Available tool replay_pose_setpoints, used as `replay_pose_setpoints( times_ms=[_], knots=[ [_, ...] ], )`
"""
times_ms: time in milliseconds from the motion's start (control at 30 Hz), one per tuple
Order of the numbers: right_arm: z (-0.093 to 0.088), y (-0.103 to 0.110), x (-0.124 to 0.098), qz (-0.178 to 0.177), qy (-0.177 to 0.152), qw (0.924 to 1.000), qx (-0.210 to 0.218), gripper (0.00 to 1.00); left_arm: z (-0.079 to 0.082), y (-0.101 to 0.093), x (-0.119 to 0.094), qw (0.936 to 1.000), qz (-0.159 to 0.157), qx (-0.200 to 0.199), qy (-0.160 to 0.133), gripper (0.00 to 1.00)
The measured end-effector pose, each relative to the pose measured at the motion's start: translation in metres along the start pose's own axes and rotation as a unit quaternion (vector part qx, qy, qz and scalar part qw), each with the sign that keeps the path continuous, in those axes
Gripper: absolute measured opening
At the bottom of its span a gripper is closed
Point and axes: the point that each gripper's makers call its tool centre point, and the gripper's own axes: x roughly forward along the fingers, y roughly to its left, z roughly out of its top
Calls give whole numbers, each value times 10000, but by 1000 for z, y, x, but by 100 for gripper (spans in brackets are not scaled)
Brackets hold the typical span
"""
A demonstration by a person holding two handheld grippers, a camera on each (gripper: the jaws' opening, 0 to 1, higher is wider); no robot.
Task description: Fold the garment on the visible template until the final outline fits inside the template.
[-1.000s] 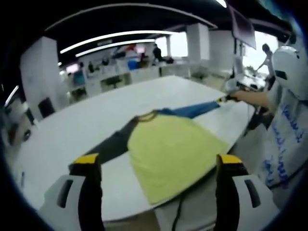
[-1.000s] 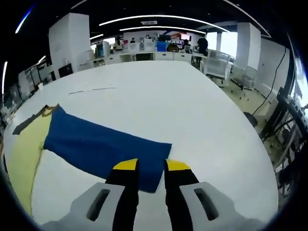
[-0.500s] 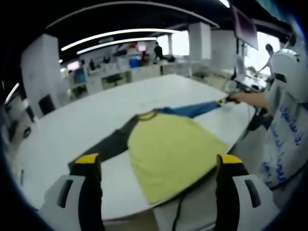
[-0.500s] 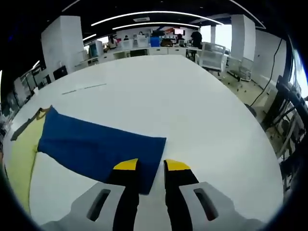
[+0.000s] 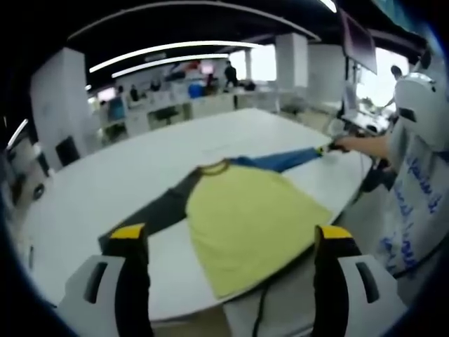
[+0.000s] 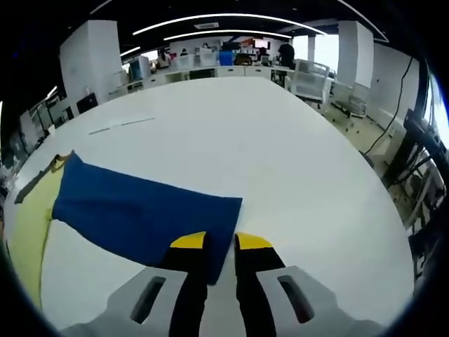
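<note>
A long-sleeved garment with a pale yellow body (image 5: 249, 225), one blue sleeve (image 6: 144, 214) and one dark grey sleeve (image 5: 158, 210) lies flat on the large white bench (image 5: 140, 168). In the left gripper view it sits at centre frame, the yellow body reaching down toward the bench's near edge, the grey sleeve running to the lower left and the blue sleeve stretching to the upper right. No template outline can be made out on the bench top.

The right gripper (image 6: 212, 242) sits at the bottom centre of its own view, its yellow-tipped jaws drawn nearly together at the cuff end of the blue sleeve. The cloth edge runs right up between the tips, so they appear pinched on the cuff, though the contact itself is hard to confirm. Holding the sleeve by its far end makes sense as the start of a fold, since the cuff can then be carried across onto the yellow body.

The left gripper (image 5: 228, 235) hangs above the bench edge, jaws spread wide on either side of the yellow body and holding nothing, probably waiting for the grey sleeve.

The garment looks fully unfolded, so the task appears barely begun.
</note>
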Motion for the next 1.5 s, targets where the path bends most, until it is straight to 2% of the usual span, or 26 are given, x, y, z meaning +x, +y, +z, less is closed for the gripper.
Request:
replay_pose_setpoints(
  times_ms=[133,567,700,1233,1500],
  knots=[
    [0,1,2,-22,36,9999,-163,13,-1,0,0,10000,1,25,31,93],
    [2,7,5,33,40,9999,-149,3,-1,2,-2,10000,91,4,-15,94],
    [3,7,4,-3,37,9999,-105,3,-1,4,-4,9999,126,-25,-39,95],
    [3,6,2,-62,87,9999,22,2,-1,-4,-5,10000,-61,-8,-76,99],
    [14,5,-8,-60,-95,9998,141,2,1,-1,-6,9999,-75,26,-151,99]
  ],
)
